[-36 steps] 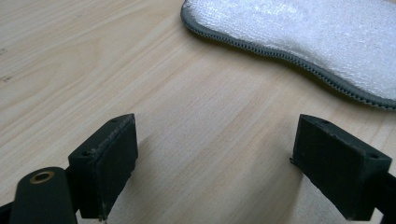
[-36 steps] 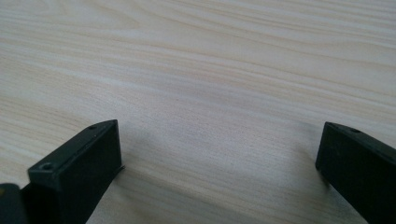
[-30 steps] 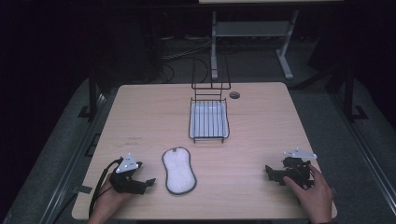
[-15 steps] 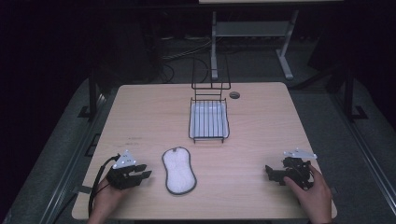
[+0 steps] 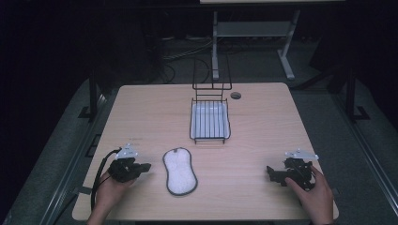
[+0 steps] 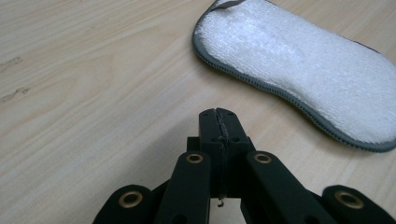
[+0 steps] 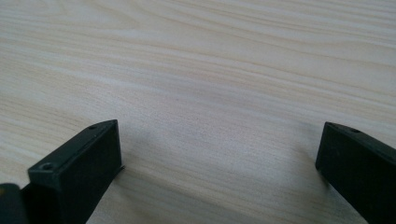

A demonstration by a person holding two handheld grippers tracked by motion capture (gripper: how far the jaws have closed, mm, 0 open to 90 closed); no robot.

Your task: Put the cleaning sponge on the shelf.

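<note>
Looking down from the high view: lying flat near the front of the wooden counter [image 5: 263, 122], a white pad [image 5: 179, 171] with a grey edge, just beside the left tool [image 5: 145, 167] and well apart from the right tool [image 5: 270, 170]; standing farther back at the middle, a wire rack [image 5: 210, 121] over a white tray, probably waiting to take the pad. Both hands resting low at the front edge, seemingly idling between moves. Riding along the left tool [image 6: 219, 116]: jaws pressing together on nothing, hovering over bare wood, pad [image 6: 303, 70] near, ahead and to the right. Riding along the right tool [image 7: 219, 140]: jaws standing wide apart over bare wood grain, likely readying for a grasp.
</note>
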